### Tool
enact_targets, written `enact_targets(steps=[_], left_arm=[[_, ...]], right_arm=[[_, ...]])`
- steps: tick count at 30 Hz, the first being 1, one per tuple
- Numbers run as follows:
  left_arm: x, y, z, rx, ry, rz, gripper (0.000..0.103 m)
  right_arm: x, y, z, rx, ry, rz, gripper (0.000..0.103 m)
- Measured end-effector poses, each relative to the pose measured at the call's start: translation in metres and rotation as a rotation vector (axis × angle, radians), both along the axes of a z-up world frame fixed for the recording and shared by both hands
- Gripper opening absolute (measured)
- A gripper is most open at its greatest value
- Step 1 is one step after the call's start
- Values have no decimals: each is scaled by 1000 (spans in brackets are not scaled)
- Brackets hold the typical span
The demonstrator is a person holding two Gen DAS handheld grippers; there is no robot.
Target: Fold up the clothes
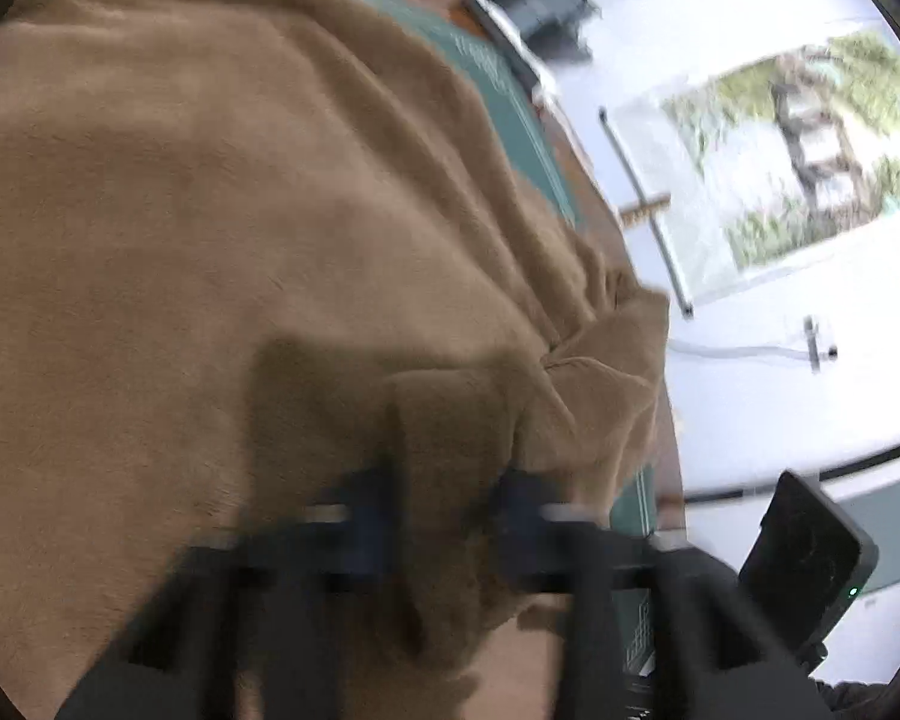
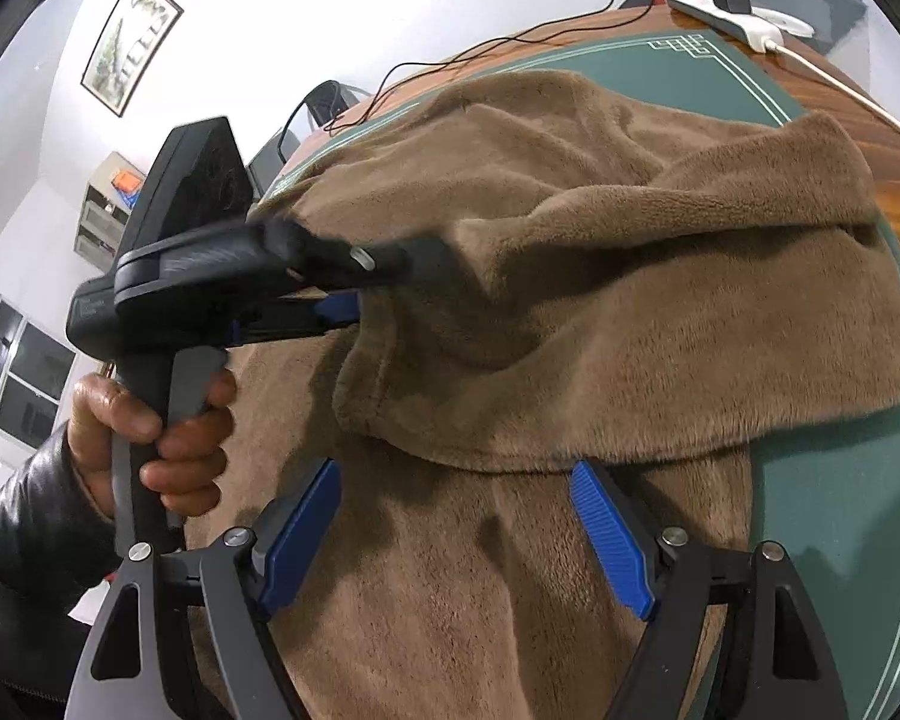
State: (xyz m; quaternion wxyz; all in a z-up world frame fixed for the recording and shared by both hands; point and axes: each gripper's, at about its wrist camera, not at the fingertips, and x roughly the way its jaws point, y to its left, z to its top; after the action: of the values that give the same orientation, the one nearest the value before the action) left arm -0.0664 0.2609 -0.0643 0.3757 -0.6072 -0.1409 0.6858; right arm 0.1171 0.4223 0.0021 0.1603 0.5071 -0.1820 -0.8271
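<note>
Brown plush fleece, that is what I am working with: the garment (image 2: 570, 312) lies spread over the green mat (image 2: 840, 480) on the wooden table (image 2: 894, 120), one layer already turned over so that a folded edge runs across just ahead of my right tool. I judge it soft and floppy, with no stiffness to carry a fold by itself, and fairly bulky for cloth, so it should drape and sag wherever it is not supported. The pile looks grippy, not slick, so a pinch ought to hold. The best places to take it are the hems and corners, where the layers double up (a pinch in the middle would only raise a tent).

On the left, my left gripper (image 1: 450, 516) has its jaws drawn narrow on a bunched ridge of the cloth near the garment's edge; its own view is blurred, but the fabric rises between the fingers, and the right view shows the same tool buried in a raised fold, with the person's hand (image 2: 150, 420) squeezing the handle.

On the right, my right gripper (image 2: 456, 534) stands wide, its blue pads (image 2: 612, 540) either side of the flat lower layer, just short of the folded edge. It grips nothing; whether the pads brush the pile I cannot tell.
</note>
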Motion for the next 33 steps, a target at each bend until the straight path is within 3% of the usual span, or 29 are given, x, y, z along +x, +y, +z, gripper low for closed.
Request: enact_targets(steps=[3,7,13,17,23,29,33], left_arm=[[1,5,8,5,22,-21,20],[-6,-4,44,37,119,17,16],[-35,-73,131,139,310,229,16],[-51,-142,165,158,359,371,16],[-53,-215,156,90,301,501,16],[-47,-242,145,49,277,538,16],[-47,-244,143,39,270,540,16]], right_arm=[[0,2,0,1,-2,-10,81],[2,9,6,22,12,-24,81],[-1,26,15,47,28,-67,81],[-9,35,19,73,39,-88,81],[-36,51,35,207,90,-152,81],[-87,71,42,319,107,-206,81],[-132,61,32,448,105,-129,81]])
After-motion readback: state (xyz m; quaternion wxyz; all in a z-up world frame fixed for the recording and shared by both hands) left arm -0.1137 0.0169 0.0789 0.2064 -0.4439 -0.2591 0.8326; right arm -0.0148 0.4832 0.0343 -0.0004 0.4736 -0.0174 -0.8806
